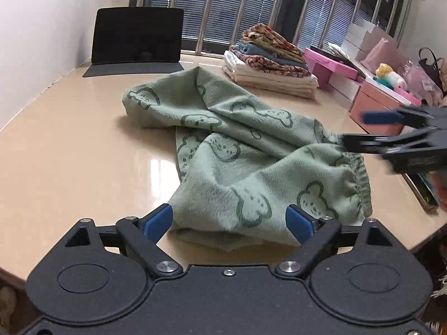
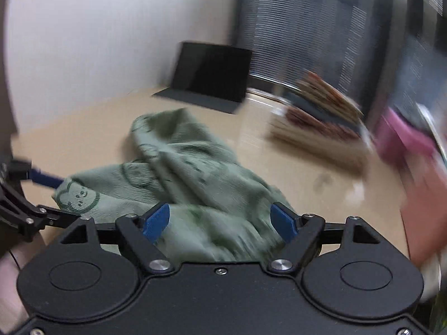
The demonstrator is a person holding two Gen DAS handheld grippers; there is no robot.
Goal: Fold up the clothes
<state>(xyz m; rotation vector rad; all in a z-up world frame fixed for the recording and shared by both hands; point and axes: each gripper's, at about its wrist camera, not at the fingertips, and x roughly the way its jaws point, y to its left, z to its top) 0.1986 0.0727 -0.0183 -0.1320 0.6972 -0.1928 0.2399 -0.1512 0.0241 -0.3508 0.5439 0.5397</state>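
Both grippers spread wide at the crumpled green bear-print fleece pants.

Your left gripper straddles the near hem; your right gripper sits at the waistband.

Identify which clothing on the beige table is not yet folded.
The green fleece pants with bear outlines, lying crumpled mid-table between both open grippers. The stack of patterned and white clothes by the window is already neatly folded.

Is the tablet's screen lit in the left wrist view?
No. The tablet stands propped on its keyboard cover at the far side of the table, and its screen is uniformly black.
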